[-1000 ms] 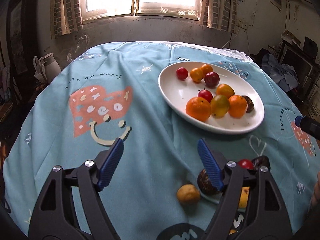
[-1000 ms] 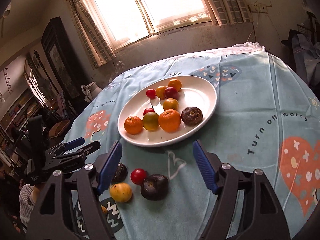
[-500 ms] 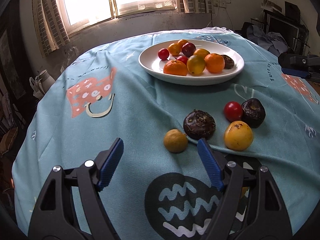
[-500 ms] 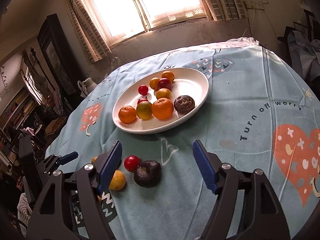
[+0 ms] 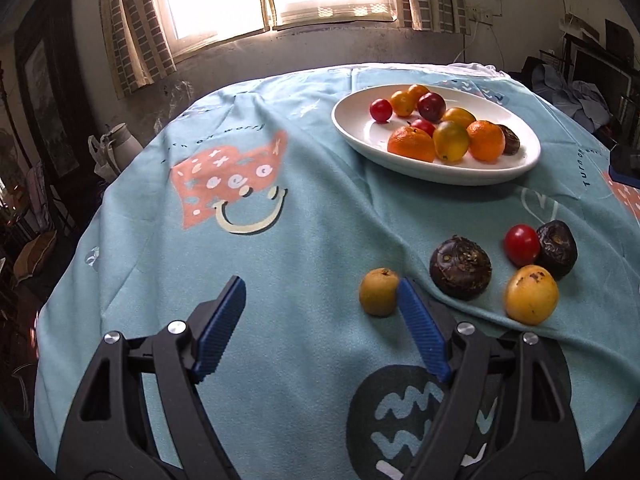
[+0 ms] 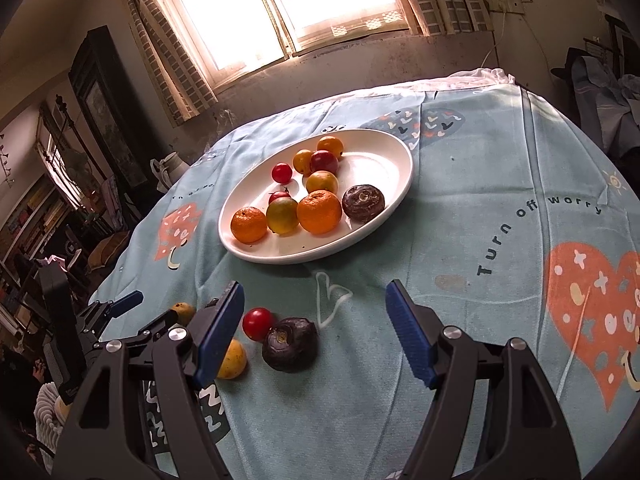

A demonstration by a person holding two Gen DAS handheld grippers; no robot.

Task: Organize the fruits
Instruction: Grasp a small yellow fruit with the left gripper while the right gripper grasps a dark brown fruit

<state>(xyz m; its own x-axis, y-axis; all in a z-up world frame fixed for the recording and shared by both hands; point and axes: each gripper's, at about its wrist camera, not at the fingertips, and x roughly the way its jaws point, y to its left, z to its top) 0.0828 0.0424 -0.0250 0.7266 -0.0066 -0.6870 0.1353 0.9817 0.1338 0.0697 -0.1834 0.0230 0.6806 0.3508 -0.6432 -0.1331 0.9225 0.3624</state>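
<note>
A white oval plate (image 5: 524, 168) (image 6: 400, 184) holds several oranges, tomatoes and a dark fruit. Loose on the blue tablecloth lie a small yellow-brown fruit (image 5: 378, 291) (image 6: 182, 310), a dark brown fruit (image 5: 460, 268), a red tomato (image 5: 521, 244) (image 6: 258, 323), a second dark fruit (image 5: 557, 248) (image 6: 290, 344) and a yellow fruit (image 5: 531, 294) (image 6: 234, 358). My left gripper (image 5: 320, 286) (image 6: 120, 308) is open and empty; the small yellow-brown fruit sits just past its right fingertip. My right gripper (image 6: 315, 289) is open and empty, above the cloth between plate and loose fruits.
The round table's edge curves close in front and on the left in both views. A white jug (image 5: 118, 142) stands off the table at the left, and clothes and furniture (image 5: 580, 96) crowd the right side under a bright window.
My left gripper has drawn back from the plate toward the near table edge, so the loose fruits now lie ahead of its fingers. The right gripper has barely shifted. Both stay open.
</note>
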